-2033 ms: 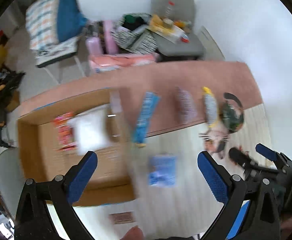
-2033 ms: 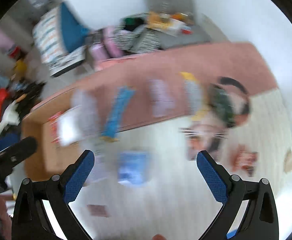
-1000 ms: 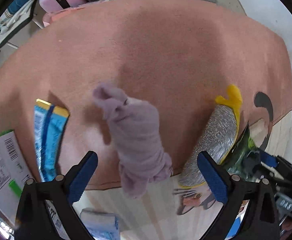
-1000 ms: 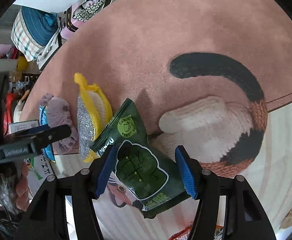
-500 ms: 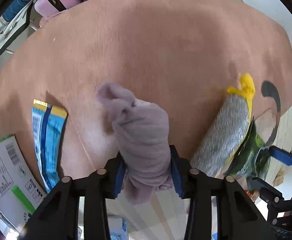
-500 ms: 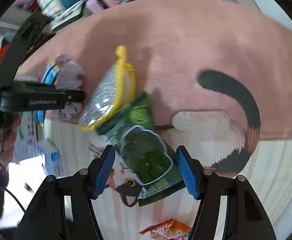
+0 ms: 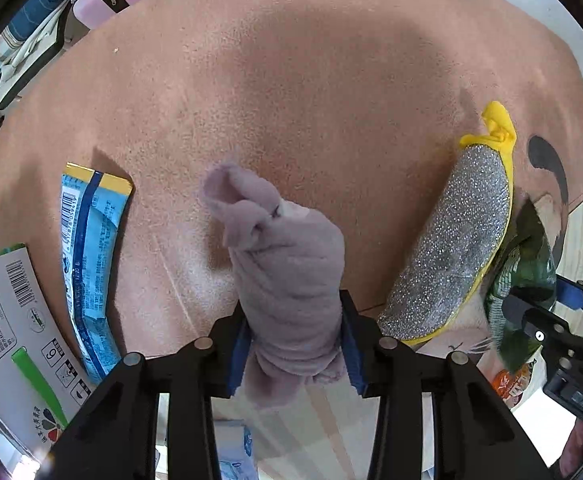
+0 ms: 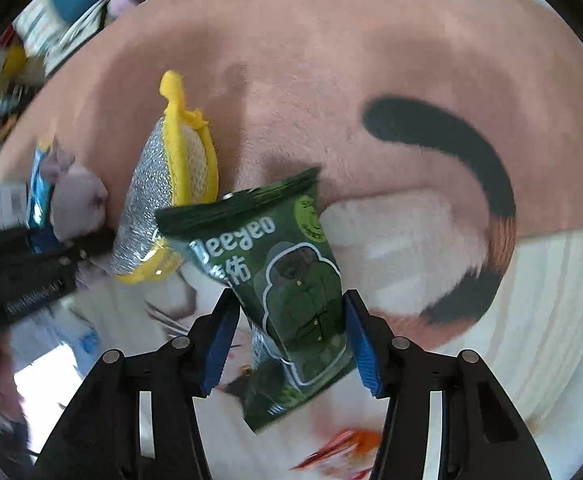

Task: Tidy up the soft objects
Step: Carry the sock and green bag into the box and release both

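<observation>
Lilac sock bundle (image 7: 287, 280) now clamped in left gripper (image 7: 293, 344); right gripper (image 8: 291, 338) fingers closed on green packet (image 8: 287, 280). Both picks secured, ready to lift.

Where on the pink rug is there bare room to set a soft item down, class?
Bare: the wide stretch of pink rug beyond the lilac sock bundle, and between it and the blue snack packet. Crowded: the rug's near edge, where the sock, the yellow-edged silver scouring pad and the green packet sit close together.
</observation>
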Demonstrator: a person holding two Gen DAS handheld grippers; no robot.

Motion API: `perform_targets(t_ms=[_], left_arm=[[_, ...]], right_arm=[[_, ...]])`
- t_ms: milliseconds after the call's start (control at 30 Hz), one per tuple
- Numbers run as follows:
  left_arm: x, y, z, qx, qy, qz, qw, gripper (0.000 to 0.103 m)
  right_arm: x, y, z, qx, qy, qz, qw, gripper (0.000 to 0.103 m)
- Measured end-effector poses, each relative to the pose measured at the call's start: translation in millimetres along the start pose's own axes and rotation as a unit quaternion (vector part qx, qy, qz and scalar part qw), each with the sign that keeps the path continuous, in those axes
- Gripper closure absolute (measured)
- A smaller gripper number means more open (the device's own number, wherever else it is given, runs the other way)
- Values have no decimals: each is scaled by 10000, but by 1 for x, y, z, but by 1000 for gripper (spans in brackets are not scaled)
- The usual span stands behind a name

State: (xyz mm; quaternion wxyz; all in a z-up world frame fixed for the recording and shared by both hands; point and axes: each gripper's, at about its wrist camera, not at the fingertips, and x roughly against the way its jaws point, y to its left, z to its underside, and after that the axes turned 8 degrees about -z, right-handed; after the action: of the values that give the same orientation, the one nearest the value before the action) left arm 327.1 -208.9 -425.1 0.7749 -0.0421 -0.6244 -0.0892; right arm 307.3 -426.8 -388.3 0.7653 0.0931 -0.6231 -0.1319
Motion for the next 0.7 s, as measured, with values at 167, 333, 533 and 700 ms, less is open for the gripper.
perform_targets(t_ms=[167,333,533,700], left_arm=[[6,11,-18,60,15,1,10000,66],[10,7,-14,38,-69,-20,10000,70],[28,7,7,72,-334,-48,9994,72],[62,21,37,182,-687,-25,9975,72]], right_arm=[[3,-8,-4,118,-121,9,9999,39],[-11,-17,-2,0,-187,-176,9997,44],[-5,-16,18,-374,-521,-123,9979,65],[26,5,44,-499,-945,-131,9942,66]])
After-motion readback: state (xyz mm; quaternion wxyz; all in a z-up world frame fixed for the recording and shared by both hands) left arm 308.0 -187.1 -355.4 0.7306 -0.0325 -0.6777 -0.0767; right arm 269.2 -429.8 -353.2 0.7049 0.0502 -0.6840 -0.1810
